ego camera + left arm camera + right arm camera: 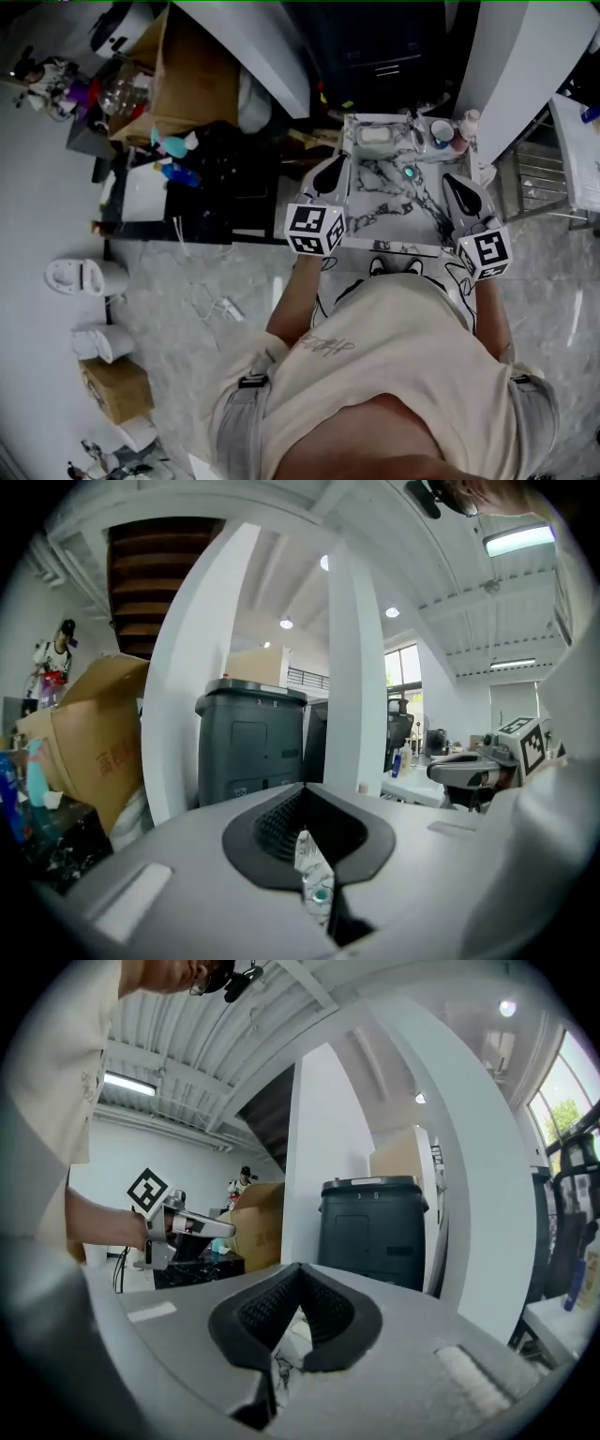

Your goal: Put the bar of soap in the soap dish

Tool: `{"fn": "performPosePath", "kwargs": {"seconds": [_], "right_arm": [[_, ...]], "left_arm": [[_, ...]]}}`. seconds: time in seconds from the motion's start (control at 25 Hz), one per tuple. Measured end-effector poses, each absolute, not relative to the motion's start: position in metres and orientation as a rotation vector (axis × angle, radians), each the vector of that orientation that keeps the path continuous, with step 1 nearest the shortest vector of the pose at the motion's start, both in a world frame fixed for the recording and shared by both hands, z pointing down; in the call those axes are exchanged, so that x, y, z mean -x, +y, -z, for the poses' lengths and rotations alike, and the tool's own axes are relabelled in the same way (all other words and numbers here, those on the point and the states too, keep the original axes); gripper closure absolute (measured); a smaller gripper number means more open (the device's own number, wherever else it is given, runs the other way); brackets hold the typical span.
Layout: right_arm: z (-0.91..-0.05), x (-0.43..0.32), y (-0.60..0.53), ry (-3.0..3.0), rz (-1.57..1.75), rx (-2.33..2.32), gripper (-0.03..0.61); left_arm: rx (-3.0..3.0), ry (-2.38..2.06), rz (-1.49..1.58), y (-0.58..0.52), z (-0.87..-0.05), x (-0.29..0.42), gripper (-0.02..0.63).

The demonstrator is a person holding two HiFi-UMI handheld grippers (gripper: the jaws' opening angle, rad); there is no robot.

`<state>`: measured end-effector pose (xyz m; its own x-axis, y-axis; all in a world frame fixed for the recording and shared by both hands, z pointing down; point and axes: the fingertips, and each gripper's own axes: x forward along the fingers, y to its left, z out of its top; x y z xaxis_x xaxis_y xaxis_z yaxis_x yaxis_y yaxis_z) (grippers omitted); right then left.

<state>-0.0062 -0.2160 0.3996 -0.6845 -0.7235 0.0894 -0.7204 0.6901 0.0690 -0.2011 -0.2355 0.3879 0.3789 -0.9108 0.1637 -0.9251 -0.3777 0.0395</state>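
Observation:
A marble-topped table stands in front of me. At its far left corner sits a pale soap dish with a whitish bar of soap lying in it. My left gripper hovers over the table's left edge, short of the dish, shut with nothing in it. My right gripper hangs over the right side, its jaws together and empty. In the left gripper view the gripper points level and the pads meet. The right gripper view shows its gripper the same way.
A small teal thing lies mid-table. A white cup and a bottle stand at the far right corner. Beyond are a dark bin, white pillars, a cardboard box and a metal rack.

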Motion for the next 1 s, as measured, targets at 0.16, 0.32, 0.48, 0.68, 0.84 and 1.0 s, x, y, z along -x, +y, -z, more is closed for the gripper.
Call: {"fn": "performPosePath", "kwargs": {"seconds": [0.16, 0.32, 0.48, 0.68, 0.84, 1.0], "right_arm": [[-0.362, 0.023, -0.221, -2.841, 0.165, -1.140, 0.578], [-0.322, 0.043, -0.226, -2.933, 0.258, -1.108, 0.578], [-0.295, 0.046, -0.228, -2.966, 0.290, -1.127, 0.578], [-0.288, 0.041, -0.226, -2.960, 0.275, -1.183, 0.578], [-0.292, 0.033, -0.223, -2.921, 0.277, -1.201, 0.578], [-0.301, 0.018, -0.222, -2.865, 0.274, -1.243, 0.578]], "left_arm": [[-2.524, -1.755, -0.105, -0.228, -0.357, 0.206, 0.597], [-2.628, -1.799, -0.140, -0.218, -0.339, 0.201, 0.597], [-2.625, -1.793, -0.083, -0.215, -0.334, 0.193, 0.597], [-2.615, -1.819, 0.022, -0.219, -0.320, 0.197, 0.597], [-2.629, -1.833, 0.020, -0.226, -0.318, 0.200, 0.595], [-2.637, -1.833, -0.010, -0.233, -0.321, 0.199, 0.595]]}}
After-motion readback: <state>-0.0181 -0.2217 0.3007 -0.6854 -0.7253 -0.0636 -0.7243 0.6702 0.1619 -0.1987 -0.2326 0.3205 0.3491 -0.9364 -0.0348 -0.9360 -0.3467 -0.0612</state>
